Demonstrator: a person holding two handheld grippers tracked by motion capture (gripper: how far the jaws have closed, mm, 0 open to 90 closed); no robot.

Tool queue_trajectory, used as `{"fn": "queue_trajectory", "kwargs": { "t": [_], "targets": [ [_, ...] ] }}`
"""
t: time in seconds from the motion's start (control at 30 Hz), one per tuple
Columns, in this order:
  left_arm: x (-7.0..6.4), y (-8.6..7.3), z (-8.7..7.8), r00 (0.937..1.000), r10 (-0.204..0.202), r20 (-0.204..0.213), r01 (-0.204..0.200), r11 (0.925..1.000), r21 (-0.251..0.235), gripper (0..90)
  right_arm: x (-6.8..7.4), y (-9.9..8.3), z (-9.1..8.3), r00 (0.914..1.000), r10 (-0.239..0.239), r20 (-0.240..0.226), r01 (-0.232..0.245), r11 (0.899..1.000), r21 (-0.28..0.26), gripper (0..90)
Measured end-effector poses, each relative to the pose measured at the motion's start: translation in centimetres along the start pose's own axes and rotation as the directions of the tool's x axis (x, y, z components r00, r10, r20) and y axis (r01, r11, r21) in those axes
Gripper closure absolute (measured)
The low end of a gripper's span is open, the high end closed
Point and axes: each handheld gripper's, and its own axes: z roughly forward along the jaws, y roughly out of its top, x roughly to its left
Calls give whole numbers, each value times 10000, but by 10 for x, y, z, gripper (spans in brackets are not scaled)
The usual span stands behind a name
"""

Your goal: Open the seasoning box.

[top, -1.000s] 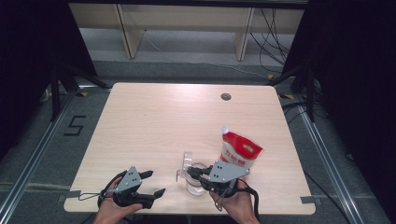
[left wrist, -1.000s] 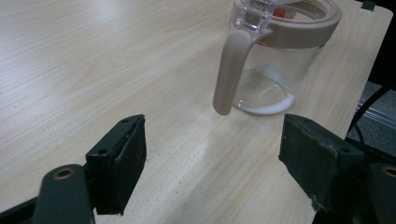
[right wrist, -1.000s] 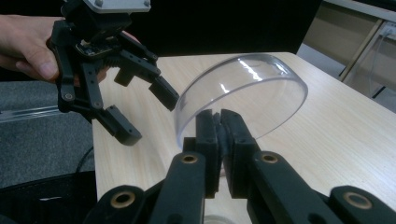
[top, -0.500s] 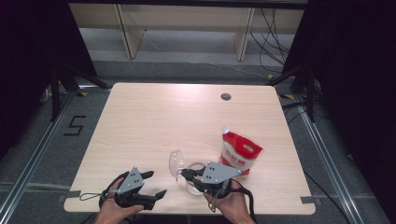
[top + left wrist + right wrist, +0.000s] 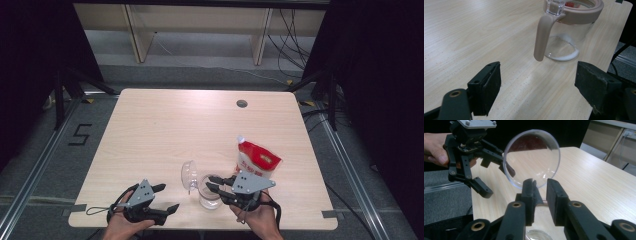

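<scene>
Already the right gripper (image 5: 216, 184) pinches the round clear hinged lid (image 5: 532, 157) of the glass jar (image 5: 570, 27), swung upright. Left gripper (image 5: 165, 197) waits, jaws wide, holding nothing; the red-and-white pouch (image 5: 257, 161) likely remains unpoured.

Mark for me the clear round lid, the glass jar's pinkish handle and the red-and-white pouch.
clear round lid (image 5: 532, 157), right gripper view, middle of the disc
pinkish handle (image 5: 541, 37), left gripper view, mid-shaft
red-and-white pouch (image 5: 257, 162), high view, front face

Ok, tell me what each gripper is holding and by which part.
The right gripper pinches the jar's hinged clear lid by its tab, holding it up. The left gripper is open, holding nothing, facing the jar's handle.
</scene>
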Motion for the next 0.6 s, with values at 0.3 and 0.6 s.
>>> {"fn": "queue_trajectory", "kwargs": {
  "t": [0.3, 0.6],
  "targets": [
    [0, 1, 0, 9999, -112, -35, 112, 9999, 11, 207, -10, -17, -14, 9974, 648, 304, -650, 9979, 60, 686],
    [2, 2, -1, 9999, -98, -48, 98, 10000, -8, 207, -11, -28, -24, 9960, 775, 441, -781, 9968, 138, 593]
  ]
}}
